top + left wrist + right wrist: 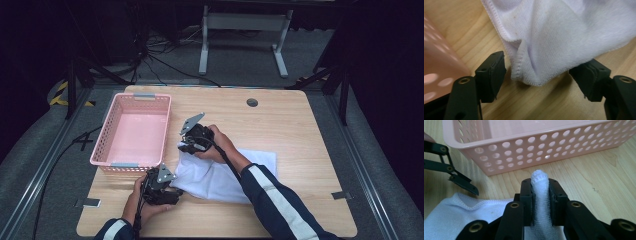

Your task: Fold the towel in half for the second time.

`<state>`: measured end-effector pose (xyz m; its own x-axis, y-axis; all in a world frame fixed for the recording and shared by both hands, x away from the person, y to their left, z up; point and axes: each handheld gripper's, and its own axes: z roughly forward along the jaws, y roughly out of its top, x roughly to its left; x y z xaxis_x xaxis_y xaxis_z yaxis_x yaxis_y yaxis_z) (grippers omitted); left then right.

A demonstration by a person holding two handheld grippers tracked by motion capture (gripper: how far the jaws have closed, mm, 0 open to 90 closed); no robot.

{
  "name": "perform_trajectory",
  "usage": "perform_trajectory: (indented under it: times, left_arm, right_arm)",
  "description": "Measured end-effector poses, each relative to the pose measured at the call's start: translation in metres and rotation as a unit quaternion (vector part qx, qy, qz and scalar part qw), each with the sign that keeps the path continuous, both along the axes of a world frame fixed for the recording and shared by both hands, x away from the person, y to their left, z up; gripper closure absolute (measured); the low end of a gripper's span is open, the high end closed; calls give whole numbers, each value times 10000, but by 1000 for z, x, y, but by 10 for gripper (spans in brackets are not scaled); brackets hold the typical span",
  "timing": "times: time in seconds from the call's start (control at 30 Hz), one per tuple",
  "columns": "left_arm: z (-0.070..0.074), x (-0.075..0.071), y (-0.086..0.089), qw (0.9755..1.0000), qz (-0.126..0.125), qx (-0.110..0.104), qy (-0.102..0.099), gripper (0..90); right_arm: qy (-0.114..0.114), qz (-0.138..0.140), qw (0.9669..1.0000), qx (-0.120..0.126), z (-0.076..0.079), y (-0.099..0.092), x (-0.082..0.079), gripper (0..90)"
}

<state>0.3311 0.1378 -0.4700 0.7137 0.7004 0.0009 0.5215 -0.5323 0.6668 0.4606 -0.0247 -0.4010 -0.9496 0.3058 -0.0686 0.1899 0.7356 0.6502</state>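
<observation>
Pink perforated basket (132,131) sits on the left part of the wooden table (300,130), open side up, nothing visible inside it. Just in front of the basket's near rim, the left gripper (172,192) is low over the table at the white cloth's (220,175) near-left corner; in the left gripper view its jaws stand wide apart, and the cloth corner (536,57) hangs down between them with its hemmed edge near the wood, pads not pressing on it. Whether the fabric brushes the right-hand pad there is hard to tell, since the cloth overlaps it. The cloth itself lies rumpled in the middle of the table, right of the basket, its left part bunched and lifted, its right part flat on the wood. The right gripper (184,146) is at the cloth's far-left corner, close to the basket's right wall; in the right gripper view its jaws are clamped on a rolled fold of the cloth (541,192), a white nub sticking out past the tips, basket wall (544,155) just beyond. Dark sleeve with a white stripe (275,197) crosses the cloth's right half.
</observation>
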Motion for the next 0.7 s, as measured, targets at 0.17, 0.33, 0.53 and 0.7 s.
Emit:
perform_trajectory:
  times: [0.17, 0.33, 0.53, 0.7]
  left_arm:
    - [-1, 3, -2, 9999, -44, -114, 40, 267]
    - [2, 2, -6, 9997, -228, -129, 13, 463]
    - [4, 1, -7, 9995, -318, -44, 28, 759]
    - [17, -14, 0, 9988, -409, 18, -251, 773]
  right_arm:
    - [68, 49, 9999, 93, -3, -2, 2, 765]
    - [122, 111, 9998, 144, -5, -1, 1, 766]
    - [52, 189, 9997, 159, -4, 1, -2, 767]
    - [-3, 246, 9992, 318, 3, -1, -4, 772]
